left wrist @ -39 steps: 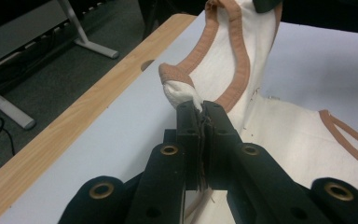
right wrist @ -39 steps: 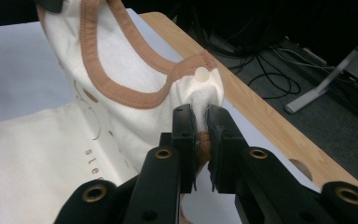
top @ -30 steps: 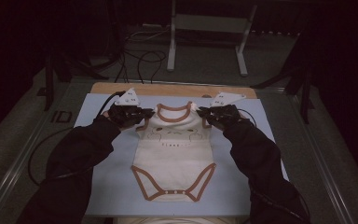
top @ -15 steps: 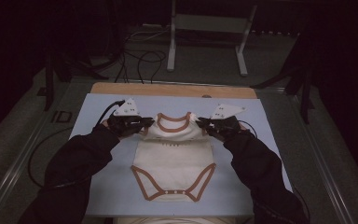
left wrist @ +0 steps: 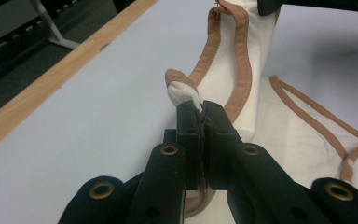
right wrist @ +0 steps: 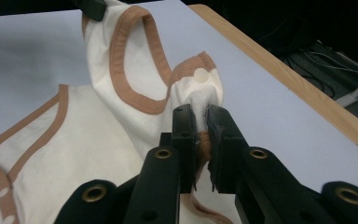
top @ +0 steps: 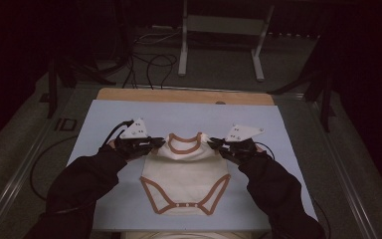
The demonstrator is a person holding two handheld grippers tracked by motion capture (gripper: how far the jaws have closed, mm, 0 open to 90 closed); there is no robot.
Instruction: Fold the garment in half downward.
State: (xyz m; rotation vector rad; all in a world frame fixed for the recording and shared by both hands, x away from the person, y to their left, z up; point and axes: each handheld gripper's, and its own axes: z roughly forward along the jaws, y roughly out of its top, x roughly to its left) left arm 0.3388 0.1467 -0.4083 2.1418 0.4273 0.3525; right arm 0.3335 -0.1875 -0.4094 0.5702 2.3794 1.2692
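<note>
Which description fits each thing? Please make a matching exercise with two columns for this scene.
Things:
1. bodysuit
2. trim
3. mat
4. table edge

Descriptions:
a. brown band around the neck opening
b. light wood strip at the far side
c. cream garment, each shoulder clamped by a gripper
d. pale blue sheet under the garment

Pairs: 1-c, 2-a, 3-d, 4-b

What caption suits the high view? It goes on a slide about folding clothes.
Left gripper and right gripper each pinch a shoulder of a cream bodysuit on a blue mat.
</note>
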